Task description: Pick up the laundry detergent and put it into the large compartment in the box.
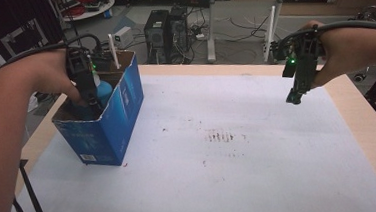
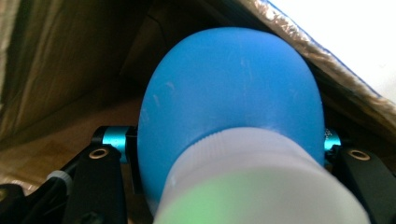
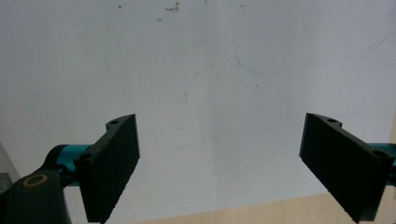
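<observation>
Gripping the blue bottle (image 2: 231, 98) just below its white cap (image 2: 261, 182), our left hand-held gripper (image 1: 91, 100) reaches down into the open blue cardboard box (image 1: 107, 126) at the left side of the tabletop (image 1: 362, 124). In the left gripper view the jaws press on the bottle's two sides, closed as far as its body allows, and the brown inner walls of the box stand close around it. The bottle sits inside the box, near the wall that faces the middle of the tabletop; we cannot tell whether its base rests on the box floor. A white stick (image 1: 114, 52) stands up out of the box beside our hand.

Our right hand-held gripper (image 1: 295, 96) hangs over the right part of the white sheet (image 1: 231, 173), jaws wide apart with nothing between them.

We judge the risks to be these: the box is light and unheld, so a jaw or the bottle catching on its rim or wall could drag or tip it. The bottle's rounded, smooth shoulder could slip in the pads if we tilt it. Letting go before the base is down would let it drop and topple against the stick.
</observation>
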The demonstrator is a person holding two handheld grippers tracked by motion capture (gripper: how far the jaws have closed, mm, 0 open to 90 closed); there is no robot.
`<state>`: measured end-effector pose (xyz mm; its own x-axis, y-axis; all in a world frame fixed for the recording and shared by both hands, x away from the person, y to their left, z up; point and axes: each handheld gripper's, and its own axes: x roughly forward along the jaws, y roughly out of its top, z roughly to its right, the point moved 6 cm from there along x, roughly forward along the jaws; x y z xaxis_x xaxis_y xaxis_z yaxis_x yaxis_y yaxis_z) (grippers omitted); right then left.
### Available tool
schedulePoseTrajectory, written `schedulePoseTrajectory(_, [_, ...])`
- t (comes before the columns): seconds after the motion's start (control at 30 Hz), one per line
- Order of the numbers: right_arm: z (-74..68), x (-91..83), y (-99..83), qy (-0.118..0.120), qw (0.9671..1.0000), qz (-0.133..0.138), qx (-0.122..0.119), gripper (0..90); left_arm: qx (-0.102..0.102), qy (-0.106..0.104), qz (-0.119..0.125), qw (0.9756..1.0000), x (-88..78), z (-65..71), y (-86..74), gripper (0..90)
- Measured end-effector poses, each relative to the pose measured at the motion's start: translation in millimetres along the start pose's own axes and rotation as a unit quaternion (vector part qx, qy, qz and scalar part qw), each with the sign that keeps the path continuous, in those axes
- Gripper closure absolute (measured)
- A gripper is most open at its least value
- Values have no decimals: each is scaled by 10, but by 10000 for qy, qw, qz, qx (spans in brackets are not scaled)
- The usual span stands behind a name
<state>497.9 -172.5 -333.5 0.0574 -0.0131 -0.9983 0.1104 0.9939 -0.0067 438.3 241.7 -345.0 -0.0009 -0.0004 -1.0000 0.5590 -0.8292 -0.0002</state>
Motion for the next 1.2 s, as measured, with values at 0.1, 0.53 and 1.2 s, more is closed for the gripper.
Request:
schedulePoseTrajectory(0.1, [0,17,-7,15,10000,-28,21,112,102,22,14,9999,39,1,-1,400])
schedulePoseTrajectory(0.53, [7,52,17,49,10000,-13,-17,113,179,-34,60,9998,70,-15,-23,393])
schedulePoseTrajectory(1.2, [1,33,-15,21,10000,13,15,113,123,115,157,9997,-99,-19,-33,286])
